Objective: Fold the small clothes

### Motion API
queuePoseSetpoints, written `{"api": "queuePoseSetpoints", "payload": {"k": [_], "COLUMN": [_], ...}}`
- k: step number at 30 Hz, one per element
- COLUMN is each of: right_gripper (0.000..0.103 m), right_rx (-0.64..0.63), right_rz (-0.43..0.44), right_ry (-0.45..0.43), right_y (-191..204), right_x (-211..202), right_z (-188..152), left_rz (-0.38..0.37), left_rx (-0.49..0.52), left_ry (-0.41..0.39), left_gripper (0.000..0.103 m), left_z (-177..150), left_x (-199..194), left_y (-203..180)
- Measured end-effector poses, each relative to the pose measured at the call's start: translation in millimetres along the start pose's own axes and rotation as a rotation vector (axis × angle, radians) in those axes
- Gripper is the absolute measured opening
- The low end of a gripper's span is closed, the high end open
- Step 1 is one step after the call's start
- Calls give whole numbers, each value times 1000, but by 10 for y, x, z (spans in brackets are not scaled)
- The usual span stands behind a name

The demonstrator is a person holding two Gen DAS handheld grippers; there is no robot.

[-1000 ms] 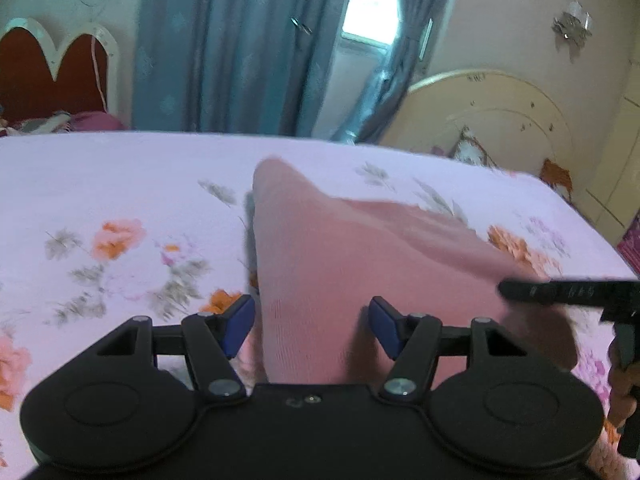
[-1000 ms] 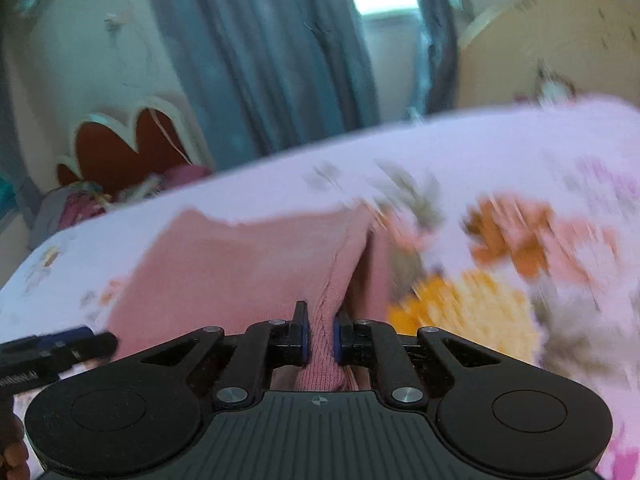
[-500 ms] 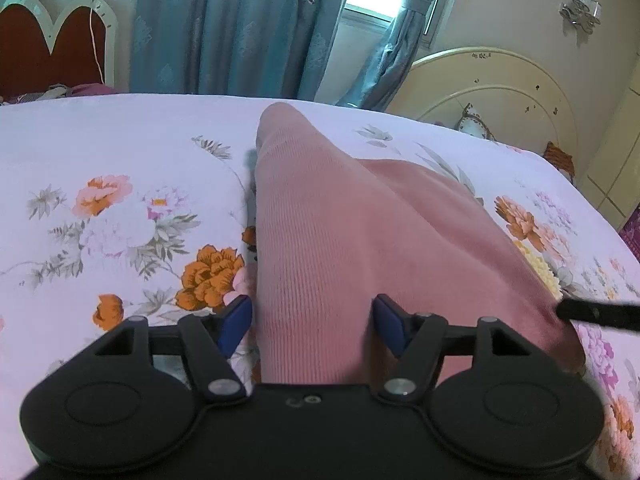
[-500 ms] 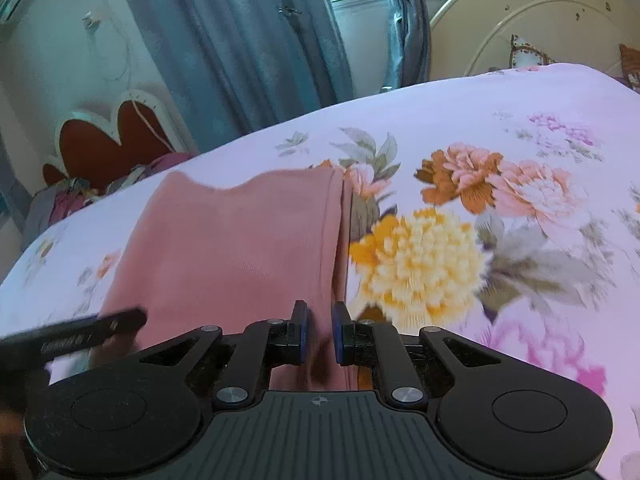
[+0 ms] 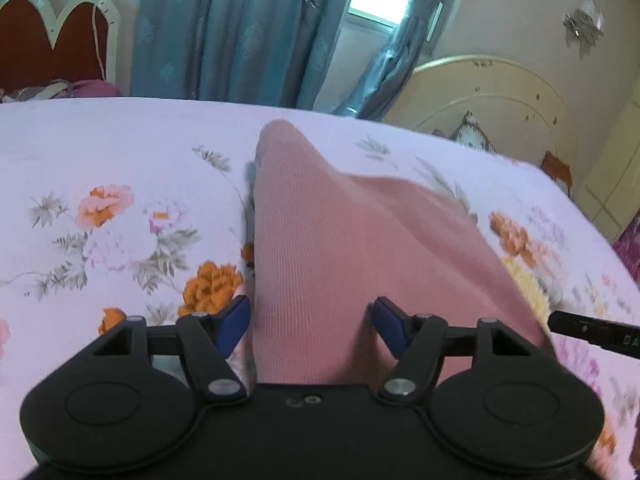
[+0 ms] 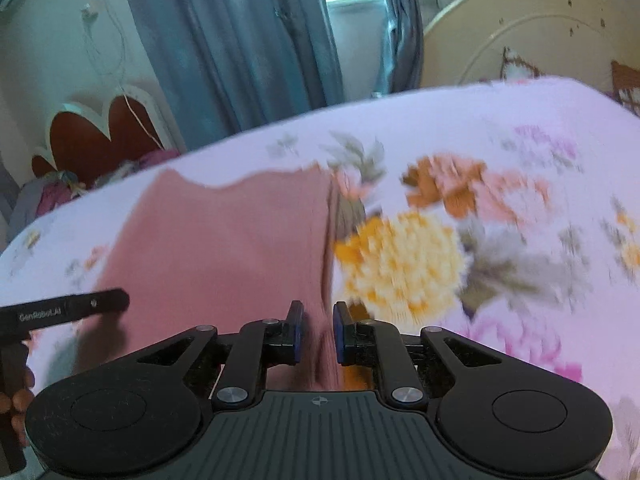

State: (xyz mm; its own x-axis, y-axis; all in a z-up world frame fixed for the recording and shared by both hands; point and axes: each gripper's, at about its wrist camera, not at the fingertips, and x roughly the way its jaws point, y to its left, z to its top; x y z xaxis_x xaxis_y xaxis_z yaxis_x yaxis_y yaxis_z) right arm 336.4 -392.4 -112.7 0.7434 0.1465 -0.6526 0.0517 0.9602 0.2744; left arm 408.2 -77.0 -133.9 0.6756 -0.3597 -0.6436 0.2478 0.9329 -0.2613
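Showed a pink cloth [image 5: 340,248] laid lengthwise on a flowered bed [image 5: 100,152], running away from both cameras, near end under the grippers. Found the left gripper [image 5: 310,316] with jaws wide apart, straddling the cloth's near left part, left pad at the cloth's edge, right pad over the fabric, no squeeze visible. Found the right gripper [image 6: 318,328] almost closed, a thin strip of the cloth's right edge between its pads, apparently pinched; too blurred to be sure of pressure. Compared with a second before: then had the right edge bunched and raised in the right jaws, a ridge climbing toward the camera; now lay flatter, that edge stretched straight along the bed, far end a wavy line. Kept much the same shape and place in the left view, jaws as wide as then; had the right gripper's black tip across the cloth's near right corner then, now lower, at the frame's right border. Judged as a fold just laid down and pulled smooth, with release and the next fold still to come.
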Motion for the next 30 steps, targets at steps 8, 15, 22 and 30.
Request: {"api": "queuePoseSetpoints", "payload": {"k": [8,15,22,30], "right_gripper": [14,14,76,41], "right_rx": [-34,-21,-60,-85], "right_rz": [-5,-42,-88,-44], "right_ry": [-2,28,31,49], "right_y": [132,55,72,74], "right_x": [337,747,1004,1168], "right_z": [297,526,584,545], "left_rz": [21,44,51,20], "left_rx": [-1,-11,15,5], "left_ry": [-26,-20,7,-5], "left_gripper": [67,67,72,73], "left_z": [291,502,521,428], "left_x": [135,423,665,723], "left_y": [-34,-6,74,190]}}
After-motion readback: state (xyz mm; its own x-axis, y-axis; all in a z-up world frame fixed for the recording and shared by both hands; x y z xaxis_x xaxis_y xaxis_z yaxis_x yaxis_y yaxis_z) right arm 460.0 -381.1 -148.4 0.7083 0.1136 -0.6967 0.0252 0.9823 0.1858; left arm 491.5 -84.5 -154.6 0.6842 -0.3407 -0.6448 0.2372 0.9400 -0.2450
